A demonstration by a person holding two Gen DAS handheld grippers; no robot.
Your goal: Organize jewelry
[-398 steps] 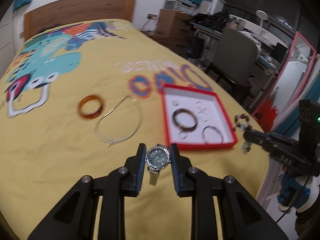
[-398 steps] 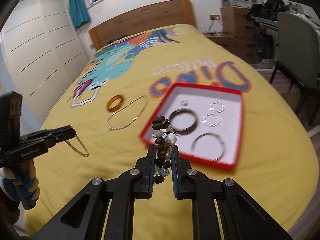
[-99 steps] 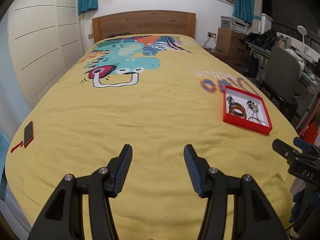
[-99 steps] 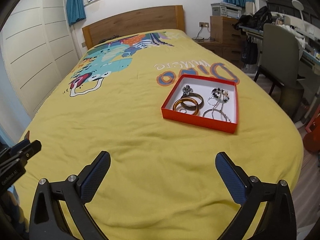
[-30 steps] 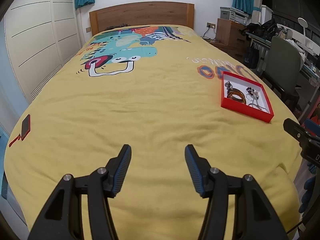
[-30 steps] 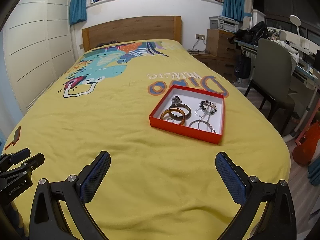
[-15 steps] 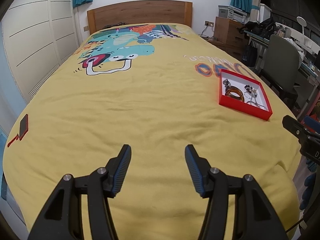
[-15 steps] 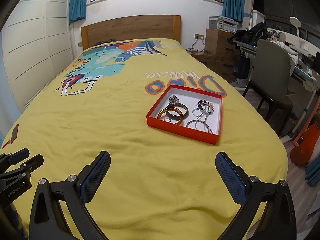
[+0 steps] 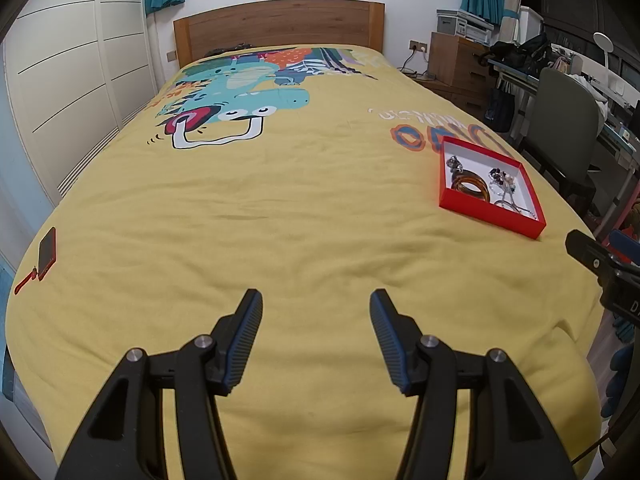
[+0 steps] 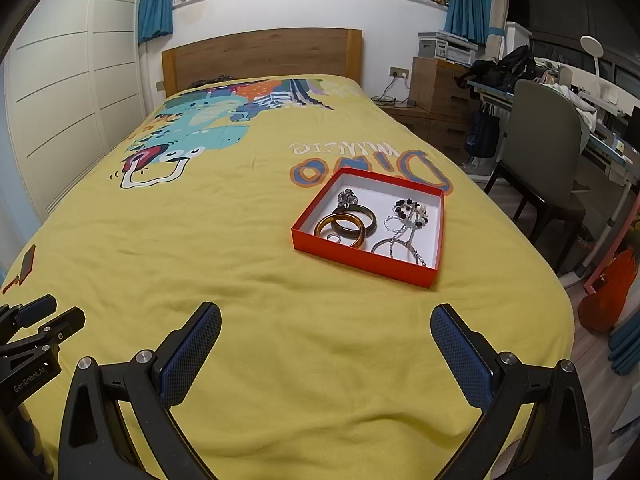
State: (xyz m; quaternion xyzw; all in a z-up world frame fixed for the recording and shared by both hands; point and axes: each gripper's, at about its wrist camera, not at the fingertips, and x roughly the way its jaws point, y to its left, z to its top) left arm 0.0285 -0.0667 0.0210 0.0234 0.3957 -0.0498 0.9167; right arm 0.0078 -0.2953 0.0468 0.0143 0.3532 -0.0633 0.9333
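Looks like the closing stage of the tidy-up: every piece of jewelry in view sits inside the red box (image 10: 370, 258), none loose on the yellow bedspread (image 10: 224, 240). Inside, an amber bangle (image 10: 340, 230) overlapping a dark bangle (image 10: 360, 216), a silver watch (image 10: 347, 197) at the far corner, a beaded bracelet (image 10: 410, 210) toward the right wall, and thin silver hoops with a chain (image 10: 400, 246) near the front wall; too tangled to separate piece by piece. Left gripper (image 9: 316, 326) held above the foot of the bed, fingers parted about halfway, nothing between the pads. Right gripper (image 10: 326, 340) spread very wide, likewise holding nothing, well short of the box. Box well apart from both tools, out on the right half of the bed beside the printed lettering. Red phone (image 9: 47, 254) lying at the left edge of the bed, apparently no part of the job. Probably nothing left to gather; next move, if any, a check for stray pieces, or a neatening of the overlapped bangles, which would call for a long reach forward and much narrower jaws before touching anything that thin.
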